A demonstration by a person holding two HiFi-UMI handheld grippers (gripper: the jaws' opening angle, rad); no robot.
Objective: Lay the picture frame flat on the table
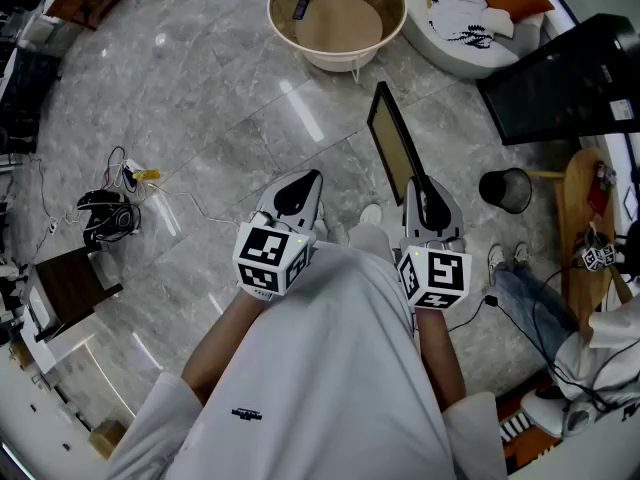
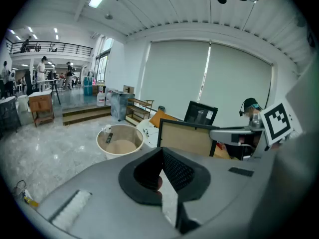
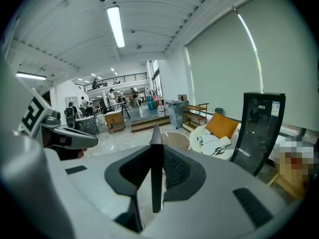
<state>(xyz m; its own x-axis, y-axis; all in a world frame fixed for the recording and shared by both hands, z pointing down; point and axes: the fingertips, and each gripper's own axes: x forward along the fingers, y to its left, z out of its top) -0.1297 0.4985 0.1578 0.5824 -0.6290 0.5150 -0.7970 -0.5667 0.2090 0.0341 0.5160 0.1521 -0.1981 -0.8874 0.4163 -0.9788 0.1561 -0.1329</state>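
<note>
I'm looking down on a grey marble floor [image 1: 220, 138] in a large open room, with nothing under the grippers but floor. My right gripper [image 3: 153, 156] is clamped shut on the picture frame [image 3: 155, 183]. In its own view, the frame's thin dark edge runs straight up between the two pads. From the head view, the frame [image 1: 392, 143] stands on edge in the air ahead of that gripper [image 1: 425, 203], with its beige panel turned toward the left. My left gripper [image 2: 162, 163] has its jaws only slightly apart, and floor shows through the narrow gap. It holds nothing and hangs beside the right one without touching the frame [image 2: 187, 138]. Further out, the round table [image 1: 340, 18] with its raised cream rim sits well ahead of both grippers. A remote and a small cup lie near its far edge, and the rest of the top is bare. I judge the task to be only partly done: the frame is gripped and lifted, but carrying it over the table, tipping it flat and letting go are all left.
</note>
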